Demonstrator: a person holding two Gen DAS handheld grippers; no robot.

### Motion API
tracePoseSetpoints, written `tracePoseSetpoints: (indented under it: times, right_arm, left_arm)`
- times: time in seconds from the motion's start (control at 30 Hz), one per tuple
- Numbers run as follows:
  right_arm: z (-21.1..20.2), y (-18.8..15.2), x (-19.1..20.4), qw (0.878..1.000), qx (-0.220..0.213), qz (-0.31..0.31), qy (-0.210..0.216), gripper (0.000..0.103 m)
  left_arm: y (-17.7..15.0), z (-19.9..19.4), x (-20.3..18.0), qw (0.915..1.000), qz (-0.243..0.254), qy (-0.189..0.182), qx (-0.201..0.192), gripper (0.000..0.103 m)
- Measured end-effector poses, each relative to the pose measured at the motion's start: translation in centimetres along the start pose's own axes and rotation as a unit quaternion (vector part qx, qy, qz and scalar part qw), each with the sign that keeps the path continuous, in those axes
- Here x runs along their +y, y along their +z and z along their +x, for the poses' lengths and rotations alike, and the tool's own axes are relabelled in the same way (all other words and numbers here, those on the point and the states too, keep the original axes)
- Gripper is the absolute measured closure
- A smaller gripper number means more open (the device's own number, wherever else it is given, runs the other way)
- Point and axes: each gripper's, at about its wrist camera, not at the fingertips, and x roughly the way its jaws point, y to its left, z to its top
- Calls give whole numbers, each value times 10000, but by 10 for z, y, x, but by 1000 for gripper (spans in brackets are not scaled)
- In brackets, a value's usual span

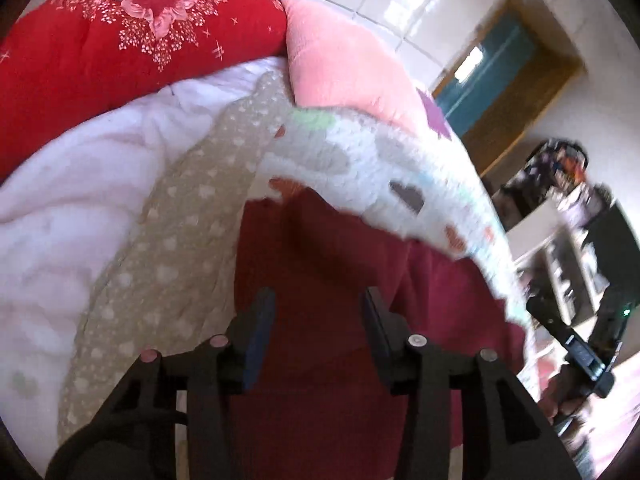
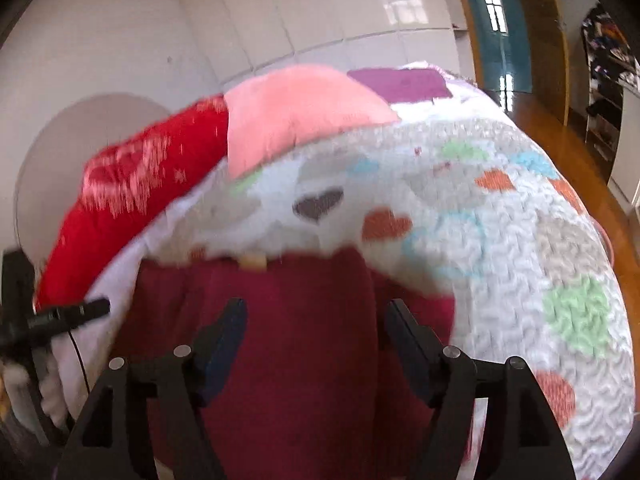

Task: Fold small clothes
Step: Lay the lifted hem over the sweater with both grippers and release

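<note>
Two hand-held grippers, both spread wide with nothing between the fingers. Left hand-held gripper hovers over a dark red garment that lies on the bed directly beneath and ahead of its fingertips. Right hand-held gripper hangs over the same dark red garment, cloth filling the gap under it; contact can't be judged, both views are motion-blurred. Ahead of both, a white heart-print blanket overlaps the garment's far edge. Further ahead, a pink pillow, and to the left of it a red quilt. Left of the left gripper, a beige heart-dotted cloth on white bedding.
</note>
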Motion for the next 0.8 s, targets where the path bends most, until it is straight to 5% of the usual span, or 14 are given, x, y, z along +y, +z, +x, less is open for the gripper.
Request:
tracePoseSetpoints:
  times: [0.13, 0.2, 0.3, 0.33, 0.37, 0.4, 0.47, 0.57, 0.7, 0.8]
  right_arm:
    - [11, -22, 6, 9979, 283, -458, -360, 26]
    - [25, -24, 4, 9968, 396, -493, -483, 17]
    - [45, -19, -7, 9976, 520, -125, -429, 19]
    - [51, -17, -12, 9979, 589, 121, -226, 27]
    - [53, -16, -14, 9974, 681, 231, -91, 73]
    - [55, -15, -16, 9963, 799, 330, 10, 93]
    - [42, -14, -25, 9967, 596, 549, 106, 94]
    - [20, -16, -45, 9966, 311, 675, -366, 94]
    - [31, -32, -60, 9921, 631, 807, -727, 93]
    - [17, -31, -50, 9936, 381, 842, -654, 70]
  left_arm:
    - [-7, 17, -17, 9982, 493, 314, 162, 52]
    - [-1, 34, -24, 9962, 670, 517, 221, 47]
    - [2, 55, -8, 9959, 344, 753, 353, 47]
    - [2, 60, 0, 9964, 132, 737, 407, 47]
    - [0, 63, 6, 9969, -18, 676, 409, 47]
    - [-2, 62, 10, 9975, -71, 622, 342, 47]
    - [-6, 59, 6, 9972, 104, 675, 308, 47]
    - [-7, 56, -4, 9958, 395, 769, 304, 46]
    - [-9, 64, -5, 9946, 472, 851, 354, 44]
    - [-11, 52, -7, 9956, 426, 814, 195, 44]
